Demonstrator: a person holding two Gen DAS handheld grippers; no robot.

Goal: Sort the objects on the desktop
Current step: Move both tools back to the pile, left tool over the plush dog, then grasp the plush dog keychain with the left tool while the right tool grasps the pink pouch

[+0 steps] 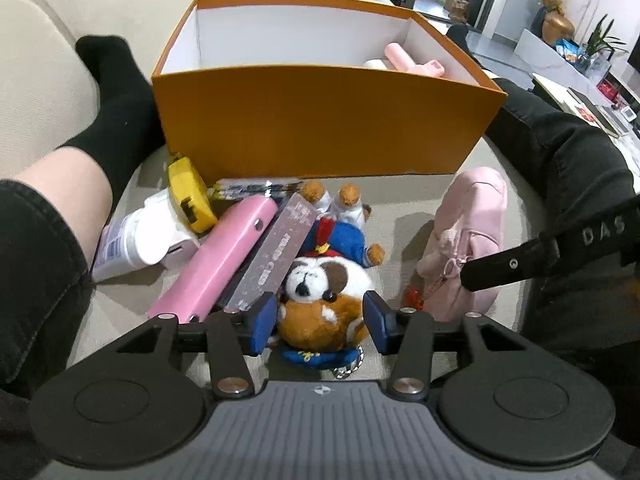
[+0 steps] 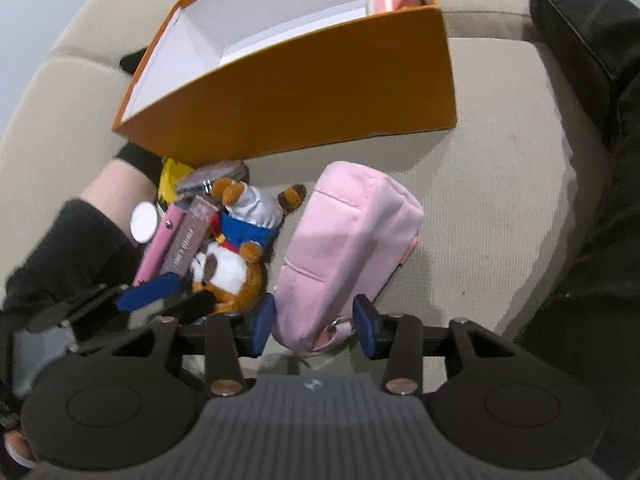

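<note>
My left gripper (image 1: 320,322) points down over a brown and white plush toy (image 1: 320,280) in a blue jacket, lying on the beige sofa seat (image 1: 400,200). The toy's head sits between the open blue pads. My right gripper (image 2: 315,325) stands open around the near end of a pink zip pouch (image 2: 344,240); a small gap shows at its right pad. One of its black fingers (image 1: 508,266) shows beside the pouch (image 1: 468,240). Behind stands an orange box (image 1: 320,120) holding pink items (image 1: 412,62).
Left of the toy lie a pink case (image 1: 216,264), a mauve carton (image 1: 276,248), a white bottle (image 1: 140,240) and a yellow tape measure (image 1: 188,196). A person's legs (image 1: 108,92) flank the pile on both sides. A small red thing (image 1: 414,298) lies by the pouch.
</note>
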